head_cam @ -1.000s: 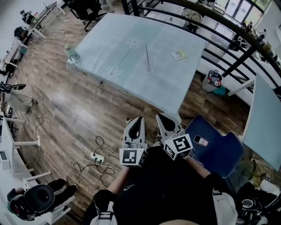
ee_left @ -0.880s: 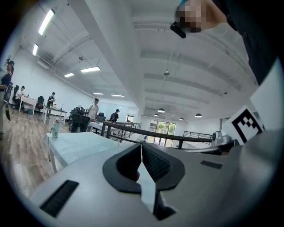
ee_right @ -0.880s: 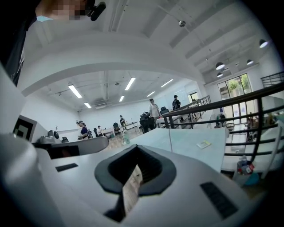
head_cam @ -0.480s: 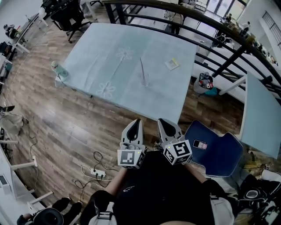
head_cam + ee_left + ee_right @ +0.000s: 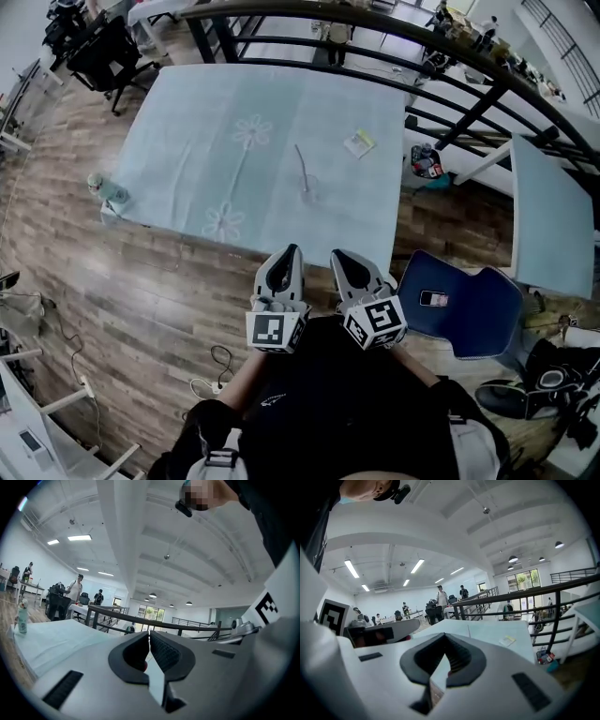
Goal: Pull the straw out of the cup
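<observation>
Head view: thin straw [image 5: 300, 164] stands in a clear cup [image 5: 309, 187] mid-tabletop [image 5: 206, 131], probably light, bendy and slick, best pinched near its top; left gripper [image 5: 292, 249] and right gripper [image 5: 338, 253] both closed, empty, short of the tabletop's near edge.

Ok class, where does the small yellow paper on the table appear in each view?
Head view: the small yellow paper lies near the table's far right corner.
Left gripper view: not in it.
Right gripper view: the paper lies on the table, right of the jaws.
Shared landmark: the pale blue table.
</observation>
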`<state>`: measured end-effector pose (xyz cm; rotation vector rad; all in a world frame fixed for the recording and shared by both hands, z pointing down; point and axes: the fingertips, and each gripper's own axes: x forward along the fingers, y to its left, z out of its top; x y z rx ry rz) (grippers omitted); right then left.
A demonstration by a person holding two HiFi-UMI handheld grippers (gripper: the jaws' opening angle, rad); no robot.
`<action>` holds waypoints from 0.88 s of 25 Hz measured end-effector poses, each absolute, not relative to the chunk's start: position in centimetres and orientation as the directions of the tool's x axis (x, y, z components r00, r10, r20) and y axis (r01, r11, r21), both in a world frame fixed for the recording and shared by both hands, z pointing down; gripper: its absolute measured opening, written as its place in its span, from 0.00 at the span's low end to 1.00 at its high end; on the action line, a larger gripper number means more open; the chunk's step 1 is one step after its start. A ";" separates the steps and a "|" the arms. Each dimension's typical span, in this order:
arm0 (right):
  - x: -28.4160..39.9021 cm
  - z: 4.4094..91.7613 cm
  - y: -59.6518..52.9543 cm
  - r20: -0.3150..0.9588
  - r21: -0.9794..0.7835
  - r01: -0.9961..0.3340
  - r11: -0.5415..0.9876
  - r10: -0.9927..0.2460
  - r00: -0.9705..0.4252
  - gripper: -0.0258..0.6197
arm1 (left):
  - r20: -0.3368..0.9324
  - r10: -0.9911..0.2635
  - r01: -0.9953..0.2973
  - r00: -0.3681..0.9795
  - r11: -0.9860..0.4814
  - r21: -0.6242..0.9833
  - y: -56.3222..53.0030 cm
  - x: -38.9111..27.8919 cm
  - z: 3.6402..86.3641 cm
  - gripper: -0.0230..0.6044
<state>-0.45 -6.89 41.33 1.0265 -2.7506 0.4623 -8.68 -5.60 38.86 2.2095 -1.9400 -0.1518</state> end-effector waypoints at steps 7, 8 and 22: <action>-3.7 40.9 -8.7 0.274 -0.205 -0.730 0.652 -0.678 -0.682 0.05 | 0.030 -0.970 -0.943 0.242 -0.228 0.243 -8.4 -11.3 38.7 0.07; -4.3 40.9 -9.0 0.272 -0.205 -0.738 0.643 -0.687 -0.674 0.05 | 0.025 -0.966 -0.940 0.256 -0.243 0.240 -8.7 -11.8 38.7 0.07; -8.5 42.4 -9.8 0.303 -0.197 -0.819 0.540 -0.761 -0.574 0.05 | 0.054 -0.925 -0.902 0.377 -0.353 0.250 -11.5 -16.3 40.8 0.07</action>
